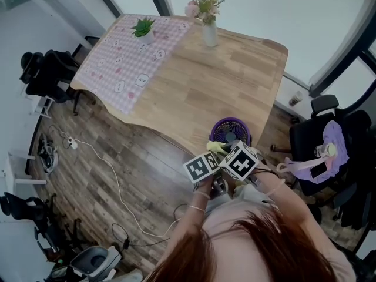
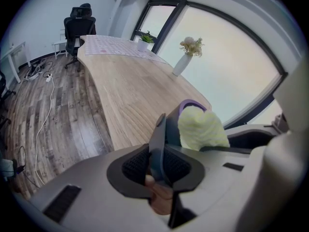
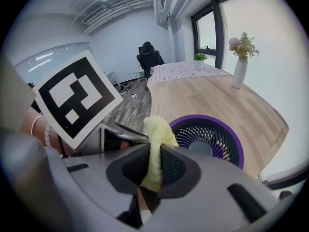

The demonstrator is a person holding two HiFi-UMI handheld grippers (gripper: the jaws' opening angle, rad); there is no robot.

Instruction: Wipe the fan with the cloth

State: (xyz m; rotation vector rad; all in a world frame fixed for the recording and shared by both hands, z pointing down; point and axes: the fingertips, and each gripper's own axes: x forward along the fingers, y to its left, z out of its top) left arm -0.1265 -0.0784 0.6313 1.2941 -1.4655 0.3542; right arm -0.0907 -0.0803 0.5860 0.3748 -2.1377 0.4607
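A small fan (image 1: pixel 230 130) with a purple rim and dark grille stands at the near edge of the wooden table (image 1: pixel 217 81). My left gripper (image 2: pixel 159 166) is shut on a dark flat part of the fan (image 2: pixel 161 134), just below the purple rim (image 2: pixel 192 103). My right gripper (image 3: pixel 152 166) is shut on a pale yellow cloth (image 3: pixel 157 144), whose free end sticks up next to the fan's grille (image 3: pixel 207 139). In the head view the cloth (image 1: pixel 215 147) lies against the fan's near side, with both marker cubes close together beneath it.
A white vase of flowers (image 1: pixel 209 31) and a potted plant (image 1: pixel 143 28) stand at the table's far end, the plant on a pink patterned cloth (image 1: pixel 126 57). A black chair with a purple bag (image 1: pixel 320 151) is to the right. A white cable (image 1: pixel 111 181) runs over the floor.
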